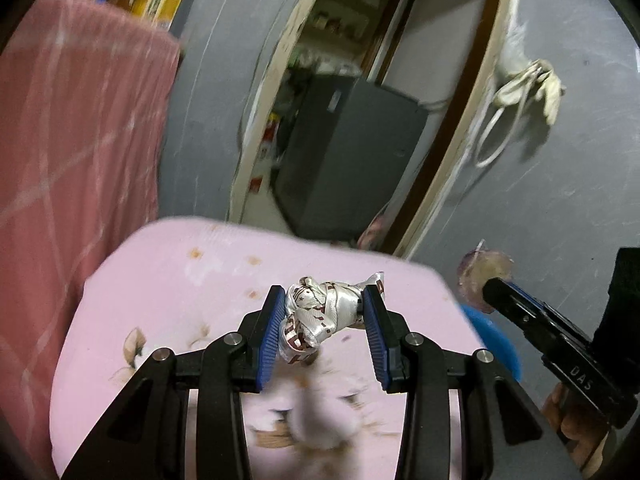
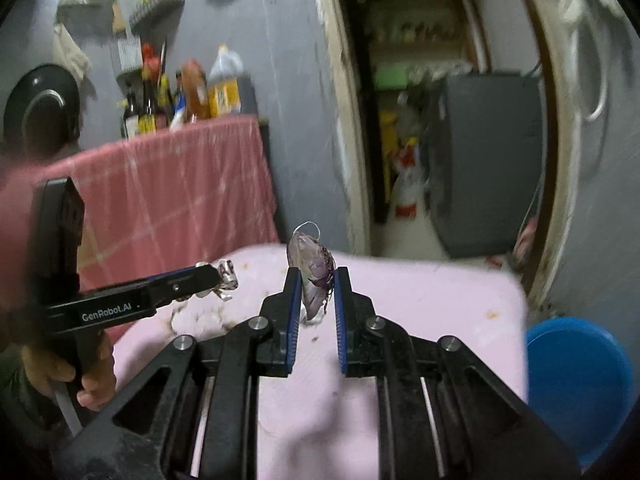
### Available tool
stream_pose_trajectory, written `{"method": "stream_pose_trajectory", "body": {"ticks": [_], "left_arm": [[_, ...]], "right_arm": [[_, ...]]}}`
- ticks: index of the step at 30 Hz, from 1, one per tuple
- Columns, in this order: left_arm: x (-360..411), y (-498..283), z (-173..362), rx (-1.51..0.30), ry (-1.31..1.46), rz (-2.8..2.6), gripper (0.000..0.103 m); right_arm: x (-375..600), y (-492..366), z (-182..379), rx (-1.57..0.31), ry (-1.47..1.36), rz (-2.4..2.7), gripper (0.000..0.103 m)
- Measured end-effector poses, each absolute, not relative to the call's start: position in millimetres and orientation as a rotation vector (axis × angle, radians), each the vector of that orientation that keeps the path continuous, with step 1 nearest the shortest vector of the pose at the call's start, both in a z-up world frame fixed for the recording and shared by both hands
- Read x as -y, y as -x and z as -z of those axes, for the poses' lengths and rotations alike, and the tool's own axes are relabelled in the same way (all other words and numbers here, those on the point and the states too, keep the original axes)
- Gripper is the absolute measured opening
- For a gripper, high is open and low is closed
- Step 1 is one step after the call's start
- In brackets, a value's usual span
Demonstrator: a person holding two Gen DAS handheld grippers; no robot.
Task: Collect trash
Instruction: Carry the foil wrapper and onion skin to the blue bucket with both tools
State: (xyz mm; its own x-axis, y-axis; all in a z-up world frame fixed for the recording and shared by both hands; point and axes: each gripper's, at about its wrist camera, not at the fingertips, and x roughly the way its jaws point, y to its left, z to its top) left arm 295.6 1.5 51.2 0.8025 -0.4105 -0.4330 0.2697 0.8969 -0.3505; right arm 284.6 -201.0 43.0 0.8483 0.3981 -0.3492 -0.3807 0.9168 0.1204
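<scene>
Home kitchen corner: sauce bottles [image 2: 176,96] on a pink-covered counter [image 2: 168,184], wall racks [image 2: 156,10], hanging pan [image 2: 42,104], fridge [image 2: 488,160] through the doorway.

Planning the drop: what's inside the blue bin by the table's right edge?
The right wrist view shows only the blue bin from above, with a smooth blue surface and no visible trash. The pink tablecloth hides its left edge, and its lower part is out of frame.

Left gripper [image 1: 326,322] jaws clamped, right gripper [image 2: 316,296] jaws narrowly pinched, both angled slightly downward, side by side
</scene>
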Motion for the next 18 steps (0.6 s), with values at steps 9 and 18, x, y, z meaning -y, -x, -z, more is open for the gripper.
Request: {"method": "stream_pose_trajectory", "body": {"ticks": [9, 18], "left_arm": [[53.4, -258.7, -113.3, -0.312, 0.237, 0.422, 0.034], [141.1, -233.4, -150.4, -0.199, 0.218, 0.549, 0.034]], "right_arm": [[250.2, -231.2, -87.9, -0.147, -0.090, -0.290, 0.016], [324.8, -177.8, -112.2, -0.006, -0.096, -0.132, 0.016]]}}
